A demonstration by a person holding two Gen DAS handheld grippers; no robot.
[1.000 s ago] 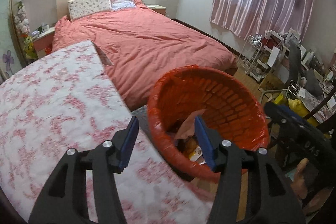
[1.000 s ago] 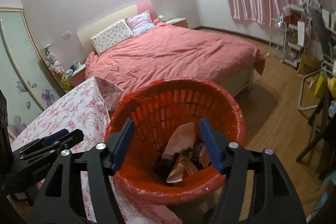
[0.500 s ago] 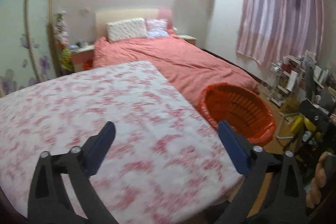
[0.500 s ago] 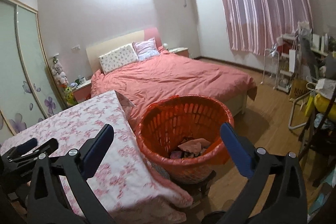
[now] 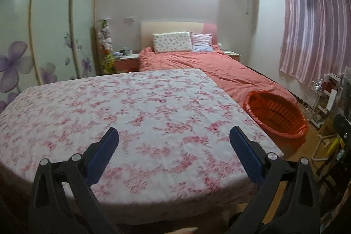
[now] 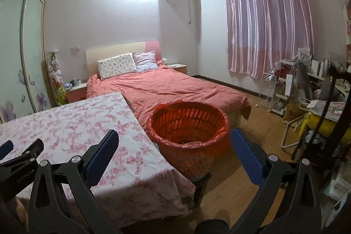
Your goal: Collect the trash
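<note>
Orange basket (image 6: 188, 135), lined with an orange bag, stands on the wooden floor (image 6: 245, 188) just beside the right-hand edge of the desk (image 5: 136, 115), between the desk and the foot of the bed (image 6: 171, 91). In the right wrist view a little trash (image 6: 188, 142) shows low inside the basket: crumpled scraps, too dim to tell apart. In the left wrist view only the basket's rim and inner wall show; its contents are hidden.

Left gripper (image 5: 174, 142) hovers above the desk with its jaws spread wide and nothing between them. Right gripper (image 6: 174, 142) is likewise released and empty, its jaws framing the basket from the near side without touching it. Both sets of jaws have just been opening, with nothing caught between them.

The floral cloth covering the desk bears no loose item in either view, and no litter is seen on the bed or on the visible floor. Cluttered shelves (image 6: 276, 91) stand well apart at the right; whether anything there counts as trash cannot be told.

Judged from this, the collecting appears finished or nearly so: the trash lies in the basket, both tools are free, and no further piece awaits pickup within view.
</note>
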